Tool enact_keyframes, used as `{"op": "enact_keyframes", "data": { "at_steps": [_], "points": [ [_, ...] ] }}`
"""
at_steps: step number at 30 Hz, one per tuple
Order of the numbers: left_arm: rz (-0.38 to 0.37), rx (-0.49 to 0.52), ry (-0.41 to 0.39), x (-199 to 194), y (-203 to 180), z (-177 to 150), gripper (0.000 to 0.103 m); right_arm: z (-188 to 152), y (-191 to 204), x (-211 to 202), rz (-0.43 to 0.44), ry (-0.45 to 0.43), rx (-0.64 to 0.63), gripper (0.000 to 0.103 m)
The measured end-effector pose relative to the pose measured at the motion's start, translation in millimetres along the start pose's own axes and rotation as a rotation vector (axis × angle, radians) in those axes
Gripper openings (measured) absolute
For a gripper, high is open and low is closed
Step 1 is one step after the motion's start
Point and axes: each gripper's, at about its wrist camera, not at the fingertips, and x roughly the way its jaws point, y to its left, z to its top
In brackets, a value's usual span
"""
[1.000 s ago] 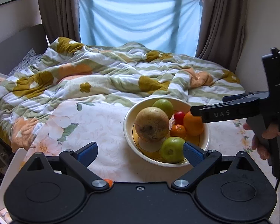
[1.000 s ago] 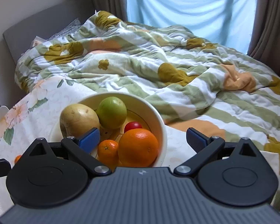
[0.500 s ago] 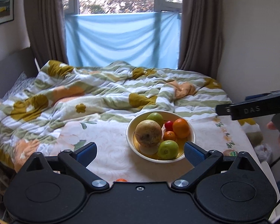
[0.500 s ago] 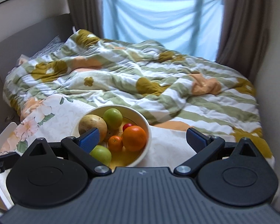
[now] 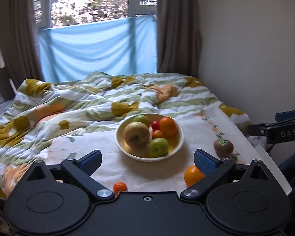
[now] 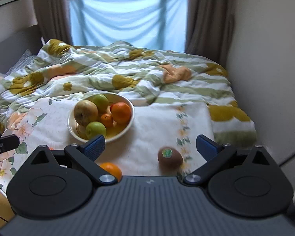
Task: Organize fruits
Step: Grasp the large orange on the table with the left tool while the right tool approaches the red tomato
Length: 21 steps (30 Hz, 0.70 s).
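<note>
Both my grippers are spread wide, holding nothing; the kiwi point(image 6: 170, 158) lies loose on the bed, lower centre between my right gripper point(image 6: 150, 147) fingers, nearer than my left gripper point(image 5: 147, 158)

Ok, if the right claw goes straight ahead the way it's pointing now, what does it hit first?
Probably the kiwi lying on the cloth, low between the open fingers of the right claw. If the claw passes above it, only bare cloth and then the rumpled duvet follow. Depth is hard to judge.
</note>
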Motion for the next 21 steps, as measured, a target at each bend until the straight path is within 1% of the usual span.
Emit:
{"op": "enact_keyframes", "data": {
  "at_steps": [2,5,10,16,21],
  "points": [
    [-0.029,0.017,0.01,5.7,-3.2,-2.4,0.102,-9.8,-1.7,-4.9,-0.022,0.009,0.018,0.103],
    [-0.065,0.039,0.029,17.3,-11.3,-6.5,0.102,-25.8,-6.0,-4.9,-0.034,0.052,0.044,0.103],
    [-0.108,0.089,0.066,44.1,-26.9,-15.3,0.102,-52.6,-9.9,3.6,-0.072,0.098,0.061,0.103],
    [-0.158,0.145,0.121,78.0,-47.7,-29.2,0.102,-84.7,-22.1,16.6,-0.096,0.095,0.11,0.103],
    [-0.195,0.196,0.159,106.1,-66.4,-43.8,0.101,-107.3,-32.0,32.4,-0.13,0.113,0.136,0.103]
  ]
}}
